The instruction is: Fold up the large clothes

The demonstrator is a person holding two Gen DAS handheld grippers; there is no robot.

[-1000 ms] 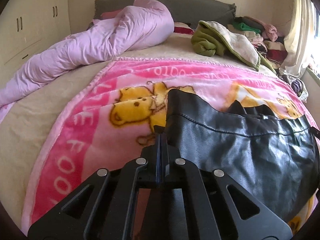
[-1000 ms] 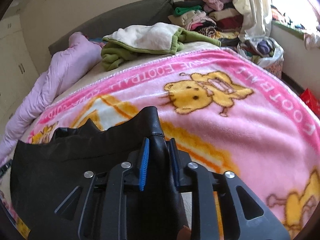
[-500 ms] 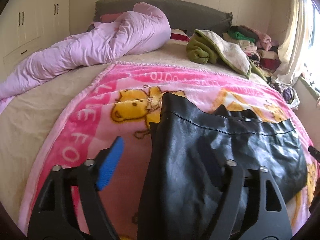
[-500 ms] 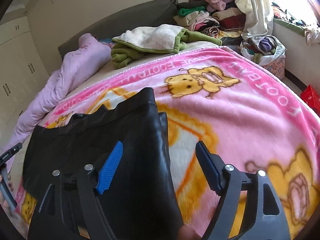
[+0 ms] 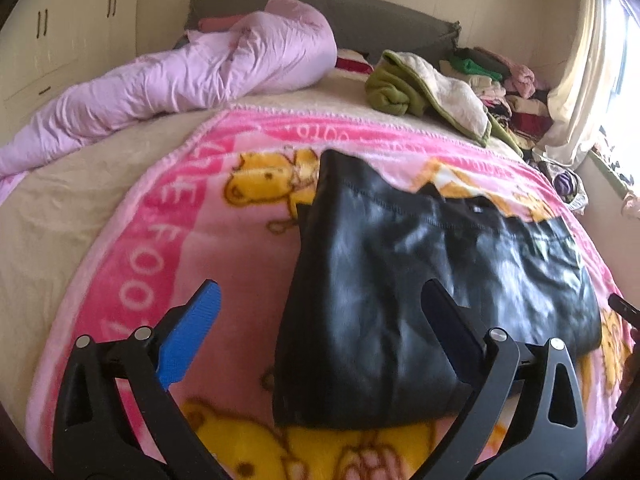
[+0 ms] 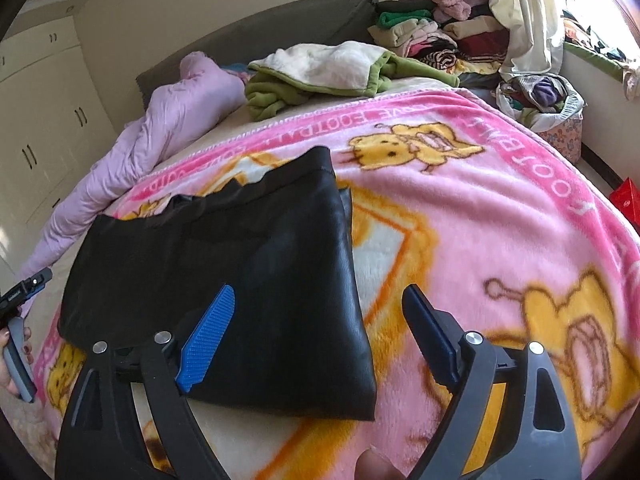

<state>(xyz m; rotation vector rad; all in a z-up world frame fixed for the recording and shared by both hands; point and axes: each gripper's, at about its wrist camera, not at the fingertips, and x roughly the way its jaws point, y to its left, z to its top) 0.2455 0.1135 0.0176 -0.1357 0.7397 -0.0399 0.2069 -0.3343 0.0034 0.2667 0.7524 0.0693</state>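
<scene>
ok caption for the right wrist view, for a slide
Right hand-held gripper opening above a folded black leather garment on a pink bear blanket.

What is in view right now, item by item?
black garment: one, black, folded, lying on the blanket.
blanket: one, pink with yellow bears, spread over the bed.
duvet: one, lilac, bunched along the bed's far side.
green throw: one, green and cream, near the headboard.
clothes pile: one, mixed colours, beside the curtain.
wardrobe: one, cream, against the wall.
left claw: black with blue pads, jaws opening, gripping nothing.
right claw: same, jaws opening, gripping nothing.
</scene>
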